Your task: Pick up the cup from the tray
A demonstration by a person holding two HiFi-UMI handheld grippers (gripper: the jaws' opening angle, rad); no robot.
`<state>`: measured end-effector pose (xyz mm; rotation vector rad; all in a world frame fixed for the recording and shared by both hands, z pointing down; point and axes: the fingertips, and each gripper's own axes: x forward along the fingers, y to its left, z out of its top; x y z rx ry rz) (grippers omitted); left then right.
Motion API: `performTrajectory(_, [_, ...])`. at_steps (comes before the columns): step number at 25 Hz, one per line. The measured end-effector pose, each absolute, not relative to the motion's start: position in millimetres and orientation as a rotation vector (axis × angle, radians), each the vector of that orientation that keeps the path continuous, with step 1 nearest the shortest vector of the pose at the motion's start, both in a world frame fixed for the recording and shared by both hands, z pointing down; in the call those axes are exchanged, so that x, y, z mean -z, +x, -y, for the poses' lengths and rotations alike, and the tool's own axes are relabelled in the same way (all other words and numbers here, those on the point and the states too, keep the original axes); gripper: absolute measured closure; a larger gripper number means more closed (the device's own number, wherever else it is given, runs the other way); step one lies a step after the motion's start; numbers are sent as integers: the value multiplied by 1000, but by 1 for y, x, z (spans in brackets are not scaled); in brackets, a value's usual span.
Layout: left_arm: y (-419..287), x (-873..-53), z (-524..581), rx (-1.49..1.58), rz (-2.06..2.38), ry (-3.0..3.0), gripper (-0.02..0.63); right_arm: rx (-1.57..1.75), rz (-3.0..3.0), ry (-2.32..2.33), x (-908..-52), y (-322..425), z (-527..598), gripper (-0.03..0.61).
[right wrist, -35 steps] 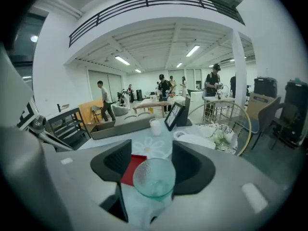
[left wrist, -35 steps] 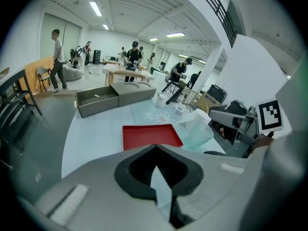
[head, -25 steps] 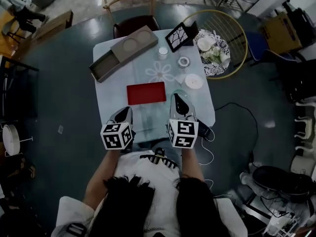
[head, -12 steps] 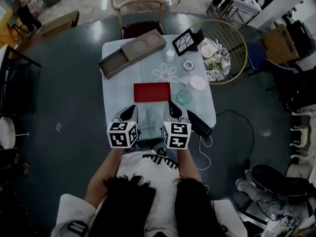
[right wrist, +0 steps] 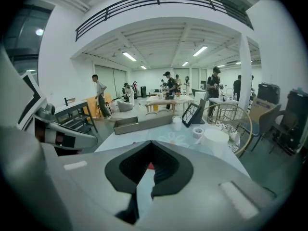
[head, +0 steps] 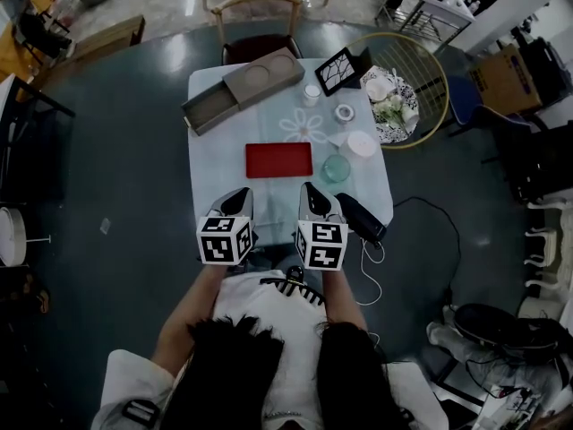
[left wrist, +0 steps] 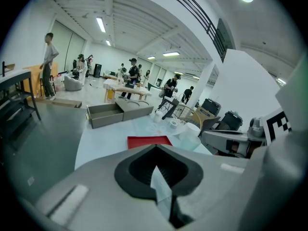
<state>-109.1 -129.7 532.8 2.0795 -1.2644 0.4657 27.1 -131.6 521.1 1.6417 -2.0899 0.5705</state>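
Note:
A red tray [head: 279,159] lies flat in the middle of the pale table [head: 215,164], and nothing stands on it. A clear glass cup [head: 335,168] sits just right of it, with a white round cup [head: 360,144] behind. My left gripper [head: 237,195] and right gripper [head: 311,189] hover side by side at the table's near edge, both shut and holding nothing. The left gripper view looks over its jaws [left wrist: 155,147] at the red tray [left wrist: 149,141]. Past the right gripper [right wrist: 151,143] in its own view stand the white cup [right wrist: 215,137] and the glass cup [right wrist: 200,149].
A grey open box [head: 242,88] lies at the far left of the table. A small white pot [head: 312,94], a tape roll [head: 344,112] and a black patterned frame [head: 338,70] stand at the back. A black device [head: 363,218] lies at the near right corner. A chair [head: 260,25] stands behind.
My right gripper has drawn back toward the near edge, uncovering the glass cup. The left gripper has shifted slightly. Both stay shut.

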Motion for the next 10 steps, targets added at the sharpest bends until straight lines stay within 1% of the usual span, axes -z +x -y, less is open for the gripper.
performTrajectory(10, [-109, -533, 122, -451, 1271, 2082, 614, -575, 2084, 1624, -525, 28, 123, 554])
